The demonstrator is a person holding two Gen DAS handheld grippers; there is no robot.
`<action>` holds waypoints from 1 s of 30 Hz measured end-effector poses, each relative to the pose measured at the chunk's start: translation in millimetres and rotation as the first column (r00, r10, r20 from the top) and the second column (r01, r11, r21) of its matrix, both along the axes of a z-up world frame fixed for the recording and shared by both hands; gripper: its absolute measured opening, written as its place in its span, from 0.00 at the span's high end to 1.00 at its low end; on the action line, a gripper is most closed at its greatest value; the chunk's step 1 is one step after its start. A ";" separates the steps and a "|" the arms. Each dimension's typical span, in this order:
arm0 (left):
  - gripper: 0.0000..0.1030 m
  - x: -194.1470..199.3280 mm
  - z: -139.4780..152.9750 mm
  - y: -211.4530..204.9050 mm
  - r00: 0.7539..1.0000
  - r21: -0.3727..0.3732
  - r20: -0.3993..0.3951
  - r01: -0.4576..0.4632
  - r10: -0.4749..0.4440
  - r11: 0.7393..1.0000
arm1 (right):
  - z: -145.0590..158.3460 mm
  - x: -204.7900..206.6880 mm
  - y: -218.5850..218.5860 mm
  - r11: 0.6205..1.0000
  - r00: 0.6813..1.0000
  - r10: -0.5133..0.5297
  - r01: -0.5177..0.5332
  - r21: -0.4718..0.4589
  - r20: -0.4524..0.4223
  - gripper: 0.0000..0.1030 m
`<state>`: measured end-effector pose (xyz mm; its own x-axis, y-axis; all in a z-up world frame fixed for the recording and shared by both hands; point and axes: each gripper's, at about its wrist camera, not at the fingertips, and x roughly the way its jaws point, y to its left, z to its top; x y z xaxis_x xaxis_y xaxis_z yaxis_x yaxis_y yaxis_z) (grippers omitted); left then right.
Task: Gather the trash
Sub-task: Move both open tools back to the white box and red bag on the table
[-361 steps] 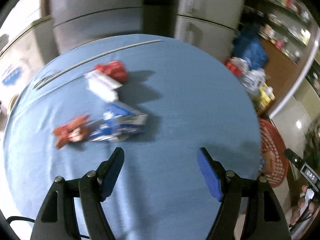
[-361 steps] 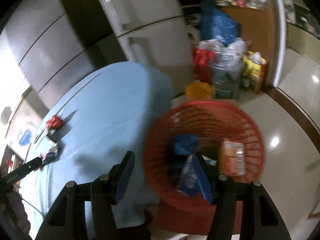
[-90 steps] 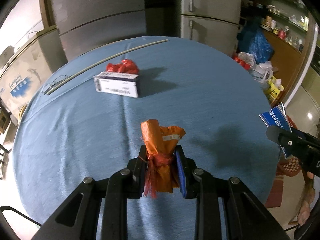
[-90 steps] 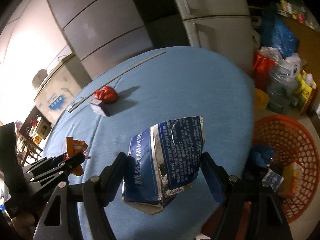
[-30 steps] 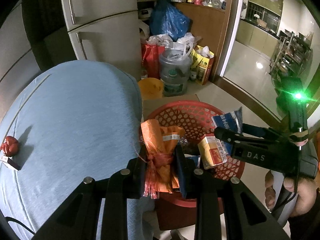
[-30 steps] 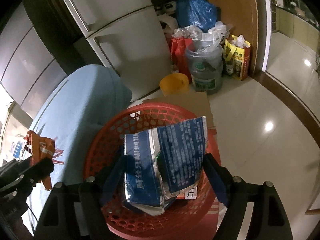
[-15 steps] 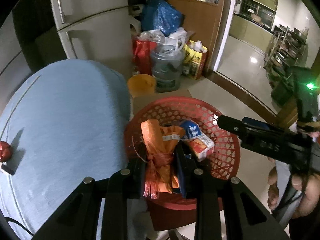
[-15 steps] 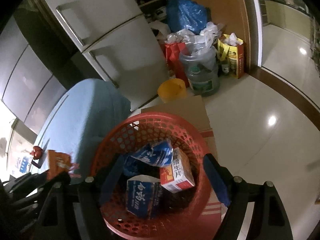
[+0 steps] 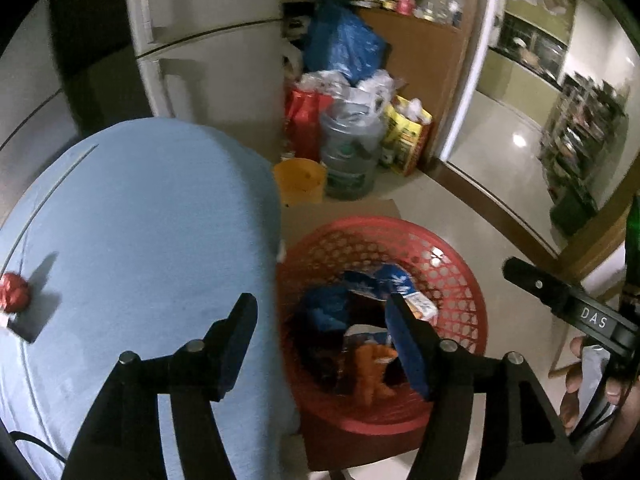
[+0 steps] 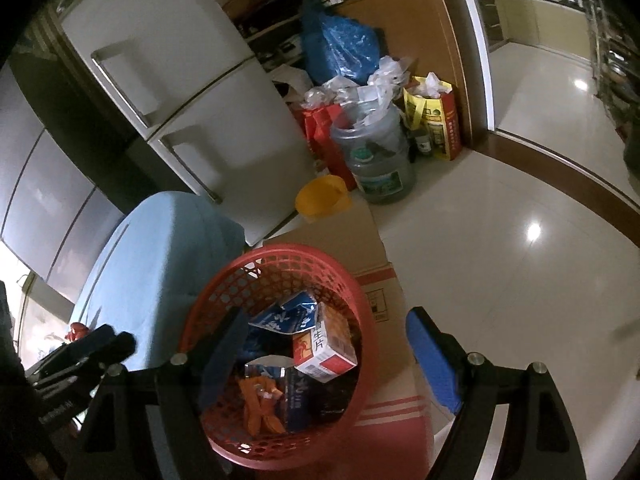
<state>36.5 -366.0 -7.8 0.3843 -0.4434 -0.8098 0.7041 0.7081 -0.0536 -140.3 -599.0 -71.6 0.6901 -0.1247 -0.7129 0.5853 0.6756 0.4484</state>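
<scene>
A red mesh basket stands on a cardboard box beside the blue-clothed round table. Inside it lie an orange wrapper, blue packets and a small orange-and-white box. My left gripper is open and empty above the basket's near rim. My right gripper is open and empty over the basket. A crumpled red wrapper lies on the table at the far left.
A white fridge stands behind the table. A yellow bucket, a water jug, red and yellow bags and a blue sack crowd the floor by the wooden counter. Glossy tiled floor lies to the right.
My left gripper has opened and the orange wrapper has dropped into the basket. The right gripper stays open over the basket, after letting go of the blue packet a second ago.
</scene>
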 end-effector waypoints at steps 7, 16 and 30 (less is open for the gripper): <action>0.30 21.8 8.0 71.5 0.988 -0.016 0.017 -0.152 0.153 0.988 | 3.4 22.1 36.3 0.996 0.996 0.088 -0.088 -0.011 -0.002 0.18; 0.29 48.5 -5.7 194.4 0.912 -0.004 0.001 -0.409 0.409 0.912 | 11.8 74.0 109.0 0.966 0.967 0.255 -0.256 -0.038 -0.021 0.18; 0.29 50.5 -35.4 363.1 0.721 -0.017 -0.074 -0.692 0.689 0.722 | 50.7 202.1 330.7 0.635 0.655 0.753 -0.750 -0.184 -0.069 0.19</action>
<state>87.0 -2.9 -43.2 0.5503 -0.1061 -0.8282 0.0151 0.9930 -0.1173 61.8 -268.2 -21.0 0.6129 0.3175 -0.7235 -0.1660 0.9470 0.2750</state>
